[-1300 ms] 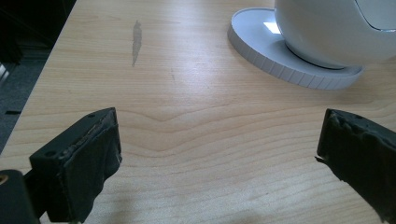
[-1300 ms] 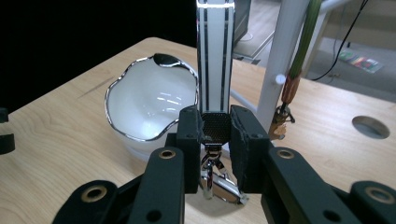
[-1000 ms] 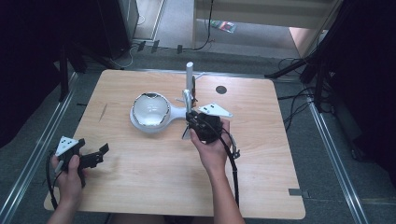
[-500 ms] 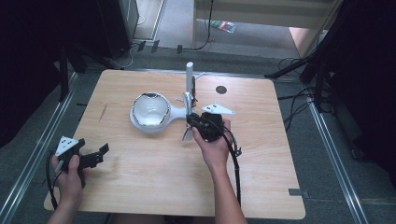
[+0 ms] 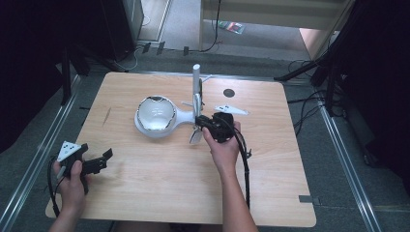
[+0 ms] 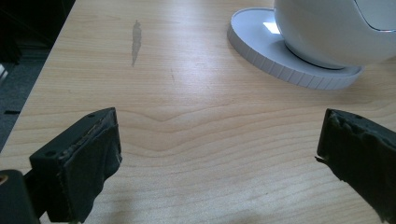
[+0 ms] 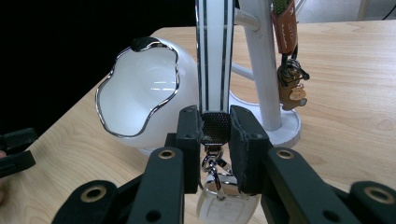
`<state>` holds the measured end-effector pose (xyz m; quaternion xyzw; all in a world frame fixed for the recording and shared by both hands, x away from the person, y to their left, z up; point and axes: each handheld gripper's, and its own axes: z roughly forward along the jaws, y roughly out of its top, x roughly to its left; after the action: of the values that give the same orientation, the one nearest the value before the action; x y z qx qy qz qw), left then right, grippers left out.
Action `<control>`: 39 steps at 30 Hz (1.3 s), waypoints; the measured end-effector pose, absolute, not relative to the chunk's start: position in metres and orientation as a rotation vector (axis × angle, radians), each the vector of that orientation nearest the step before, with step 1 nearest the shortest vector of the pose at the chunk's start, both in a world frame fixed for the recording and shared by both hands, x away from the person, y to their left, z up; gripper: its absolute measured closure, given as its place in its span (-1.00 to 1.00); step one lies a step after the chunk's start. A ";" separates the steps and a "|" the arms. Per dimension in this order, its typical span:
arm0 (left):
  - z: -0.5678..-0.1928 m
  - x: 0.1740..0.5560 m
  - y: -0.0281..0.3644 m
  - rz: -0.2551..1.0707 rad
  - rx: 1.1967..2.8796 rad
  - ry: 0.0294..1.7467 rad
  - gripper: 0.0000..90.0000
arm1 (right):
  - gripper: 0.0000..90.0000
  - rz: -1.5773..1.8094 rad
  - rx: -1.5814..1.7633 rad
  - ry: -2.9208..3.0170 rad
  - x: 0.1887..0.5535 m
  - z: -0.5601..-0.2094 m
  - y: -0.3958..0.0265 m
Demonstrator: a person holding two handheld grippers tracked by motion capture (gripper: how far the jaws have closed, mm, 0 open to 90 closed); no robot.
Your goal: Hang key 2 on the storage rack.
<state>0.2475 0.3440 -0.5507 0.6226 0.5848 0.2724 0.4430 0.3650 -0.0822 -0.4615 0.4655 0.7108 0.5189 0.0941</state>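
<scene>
A white strap with black stripes (image 7: 214, 56) hangs down beside the white peg stand (image 7: 261, 70). My right gripper (image 7: 215, 133) is shut on the strap's mesh end, just above a metal clasp and a white key fob (image 7: 227, 207). From above, the right gripper (image 5: 202, 122) sits at the foot of the stand (image 5: 196, 77), and the fob (image 5: 195, 137) dangles below it. A brown leather keychain (image 7: 286, 32) hangs from a peg on the stand. My left gripper (image 5: 103, 160) rests open at the table's near left, and its own view shows nothing between the jaws of the left gripper (image 6: 219, 154).
A white egg-shaped bowl with a chrome rim (image 5: 155, 115) stands on the same base left of the stand; its base (image 6: 280, 70) lies ahead of the left gripper. A black round mark (image 5: 228, 92) is on the far table. Cables trail from both grippers.
The right hand has turned very slightly while holding the strap. The left gripper has stayed still.
</scene>
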 end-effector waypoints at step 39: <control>-0.551 0.247 0.343 0.682 1.554 1.447 -1.00 | 0.64 1.736 1.587 2.020 0.378 -0.463 -0.103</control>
<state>0.2474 0.3431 -0.5505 0.6256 0.5826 0.2747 0.4401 0.3781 -0.1030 -0.4630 0.5117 0.6513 0.5599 0.0206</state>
